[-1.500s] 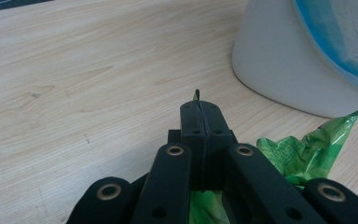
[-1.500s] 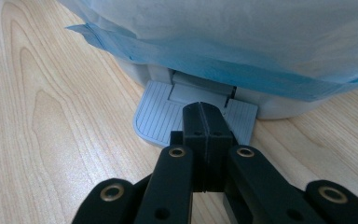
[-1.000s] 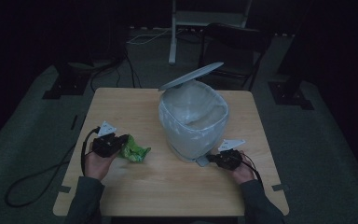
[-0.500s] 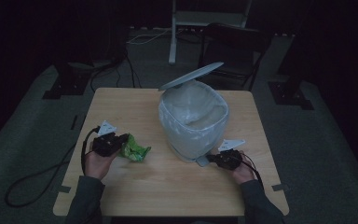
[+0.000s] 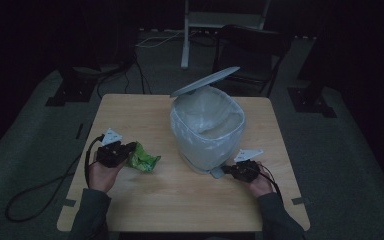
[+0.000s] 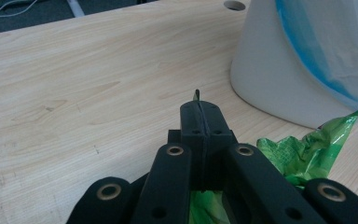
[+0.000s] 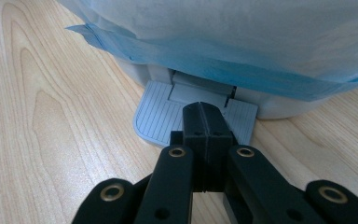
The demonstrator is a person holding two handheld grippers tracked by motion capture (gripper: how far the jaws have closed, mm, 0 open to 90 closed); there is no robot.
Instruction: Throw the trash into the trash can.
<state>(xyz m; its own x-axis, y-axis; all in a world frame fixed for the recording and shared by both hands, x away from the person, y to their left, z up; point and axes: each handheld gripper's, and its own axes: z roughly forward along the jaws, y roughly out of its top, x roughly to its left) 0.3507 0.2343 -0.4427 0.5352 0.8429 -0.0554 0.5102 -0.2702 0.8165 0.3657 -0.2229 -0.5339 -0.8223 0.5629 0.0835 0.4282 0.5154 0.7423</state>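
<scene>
Room: dark all round, with a chair (image 5: 250, 50) and a pale stand (image 5: 220, 20) behind the table, black bases on the floor at both sides, and cables (image 5: 145, 42) trailing across the carpet.
Surface: light wooden table (image 5: 140, 115), square-ish, grain showing clearly in both gripper views; a round hole sits near its far edge in the left gripper view.
Bin: white pedal bin (image 5: 207, 130) stands at the middle of the table, lined with a pale blue bag (image 7: 242, 42), its lid (image 5: 205, 81) tipped up and open.
Pedal: grey ribbed pedal (image 7: 156, 116) juts from the bin's foot, on the person's side.
Right gripper: right gripper (image 5: 237, 171) has its jaws pressed together with nothing between them; the tip lies over the pedal, touching or just above it, I cannot tell which.
Wrapper: crumpled green wrapper (image 5: 144, 159) lies left of the bin, apart from it.
Left gripper: left gripper (image 5: 117, 152) has its jaws closed on an edge of the wrapper; a thin green sliver pokes out past the tips, and the rest bunches beside and beneath the jaws.
Hands: one hand behind each gripper, sleeves entering from the bottom edge.
</scene>
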